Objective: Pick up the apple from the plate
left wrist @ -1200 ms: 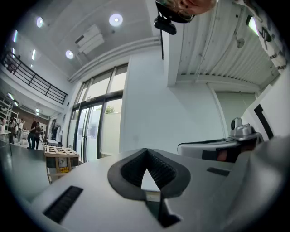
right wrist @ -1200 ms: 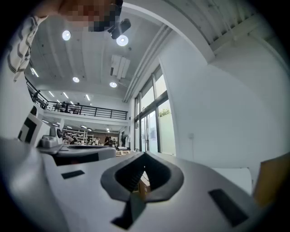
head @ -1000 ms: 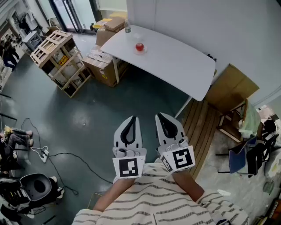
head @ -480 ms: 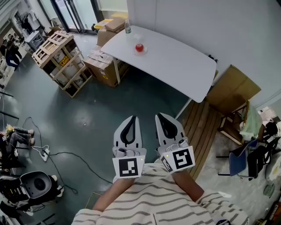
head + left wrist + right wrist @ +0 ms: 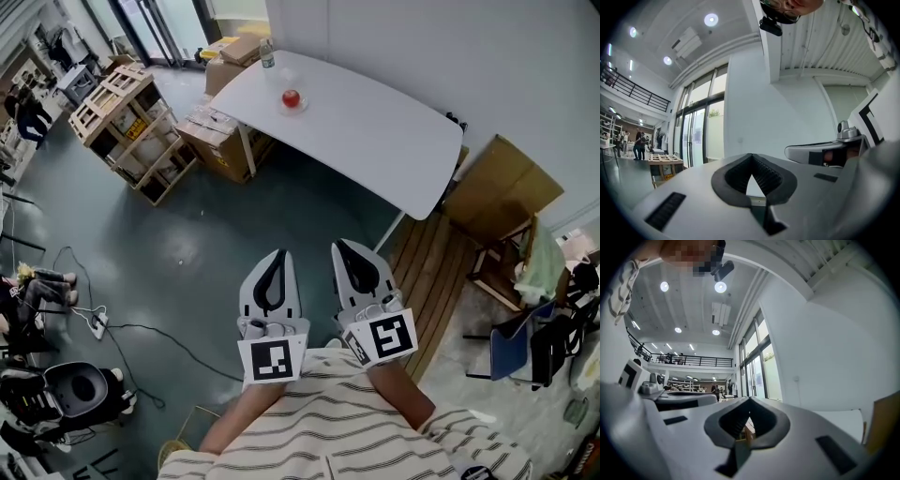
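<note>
Distance is what the coming move turns on. The small round red apple sits far ahead of both grippers and well apart from them, on the long white worktop with rounded corners. It rests toward the far end of that worktop, on a small pale plate whose rim we can barely make out. Nothing else lies on the plate. The apple is round, so we see no long axis to line up with.

We hold the grey left gripper and the grey right gripper side by side, short of the worktop's near edge. The fingers of each are pressed together at the tips, with nothing between them.

The apple lies almost straight ahead of the left gripper and off to the left of the right gripper. We judge the left hand nearer, though only slightly.

A clear bottle stands at the worktop's far corner, beyond the apple; we cannot tell what it holds. Brown cardboard boxes sit on the floor beside the worktop's far end, their contents hidden.
</note>
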Demonstrator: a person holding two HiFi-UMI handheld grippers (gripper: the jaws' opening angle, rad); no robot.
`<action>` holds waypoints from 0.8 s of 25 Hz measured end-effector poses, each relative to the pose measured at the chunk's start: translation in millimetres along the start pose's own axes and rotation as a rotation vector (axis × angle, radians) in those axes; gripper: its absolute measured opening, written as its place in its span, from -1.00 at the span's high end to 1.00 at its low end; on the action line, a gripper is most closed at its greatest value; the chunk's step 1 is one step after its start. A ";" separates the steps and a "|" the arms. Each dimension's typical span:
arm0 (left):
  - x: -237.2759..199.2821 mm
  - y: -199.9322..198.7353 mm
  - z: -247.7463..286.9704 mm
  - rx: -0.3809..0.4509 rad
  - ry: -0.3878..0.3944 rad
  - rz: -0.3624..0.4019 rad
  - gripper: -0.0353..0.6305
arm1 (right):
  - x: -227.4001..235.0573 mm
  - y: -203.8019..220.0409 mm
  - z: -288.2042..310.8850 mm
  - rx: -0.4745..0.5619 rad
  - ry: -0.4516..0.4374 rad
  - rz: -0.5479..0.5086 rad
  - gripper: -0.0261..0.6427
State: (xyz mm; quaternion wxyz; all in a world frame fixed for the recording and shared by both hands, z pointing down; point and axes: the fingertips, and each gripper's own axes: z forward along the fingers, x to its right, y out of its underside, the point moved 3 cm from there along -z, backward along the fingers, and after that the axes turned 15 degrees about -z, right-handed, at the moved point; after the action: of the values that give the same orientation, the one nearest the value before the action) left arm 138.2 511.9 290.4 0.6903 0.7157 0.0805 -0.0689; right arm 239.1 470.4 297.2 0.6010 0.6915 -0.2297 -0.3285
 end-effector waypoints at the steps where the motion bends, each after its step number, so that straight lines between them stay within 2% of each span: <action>1: -1.0 1.4 3.1 -0.004 -0.004 -0.004 0.88 | 2.3 2.2 2.5 -0.003 -0.001 0.003 0.89; 6: -17.8 15.7 34.2 -0.027 0.004 -0.014 0.88 | 8.6 18.4 31.7 -0.026 -0.005 0.009 0.89; 10: -49.0 22.1 75.1 -0.037 0.014 -0.035 0.88 | 14.9 31.9 79.9 -0.050 -0.008 -0.014 0.89; 16: -109.2 -1.1 154.9 -0.008 0.037 -0.060 0.88 | 25.1 23.6 170.1 -0.052 -0.004 -0.052 0.89; 20: -141.1 -9.1 195.8 -0.019 0.066 -0.055 0.88 | 29.0 22.7 224.3 -0.059 0.013 -0.063 0.89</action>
State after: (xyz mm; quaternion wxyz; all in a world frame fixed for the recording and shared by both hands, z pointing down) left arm 0.8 313.7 303.8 0.6920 0.7084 0.1235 -0.0632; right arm 96.8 293.3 300.4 0.6120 0.6824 -0.1944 -0.3494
